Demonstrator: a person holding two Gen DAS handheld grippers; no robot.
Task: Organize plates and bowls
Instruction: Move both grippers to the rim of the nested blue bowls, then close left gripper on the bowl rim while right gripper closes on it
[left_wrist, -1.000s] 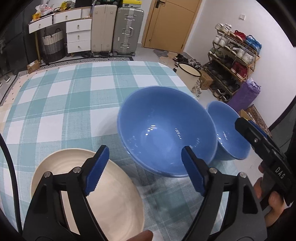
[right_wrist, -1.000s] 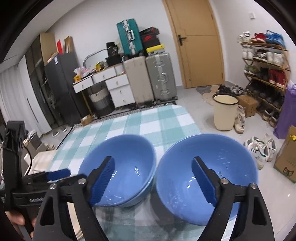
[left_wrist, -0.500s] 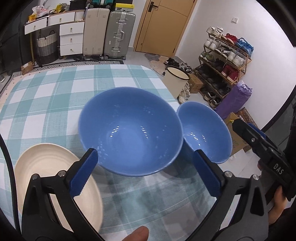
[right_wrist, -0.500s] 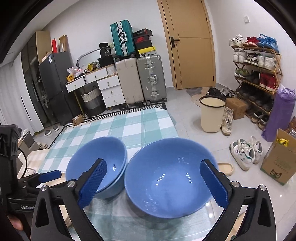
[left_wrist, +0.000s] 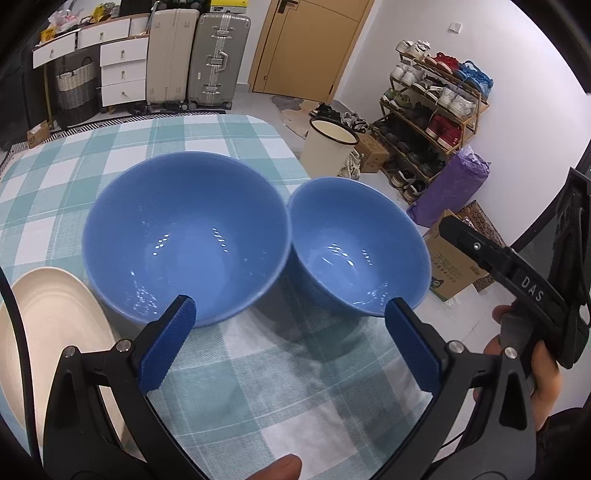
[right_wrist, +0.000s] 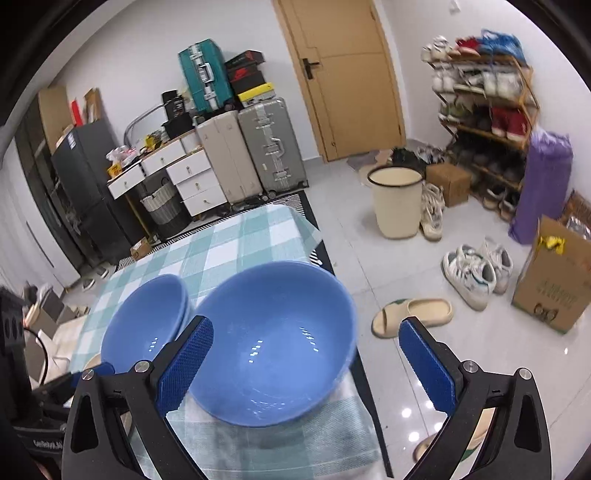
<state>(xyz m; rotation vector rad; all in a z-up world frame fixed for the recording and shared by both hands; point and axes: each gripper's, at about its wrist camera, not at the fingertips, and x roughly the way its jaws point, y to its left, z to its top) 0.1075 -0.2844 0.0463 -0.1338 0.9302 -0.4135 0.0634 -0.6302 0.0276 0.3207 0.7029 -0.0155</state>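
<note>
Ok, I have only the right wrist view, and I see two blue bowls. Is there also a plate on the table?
Observer: Yes, a cream plate lies beside the left bowl.
Operator: Is something on it?
Observer: No, the part that shows is bare; the left gripper hides its near edge.
Operator: Does that gripper hold anything?
Observer: No. Its jaws have just been opening and stand wide, with nothing between them, over the cloth in front of the bowls.
</note>
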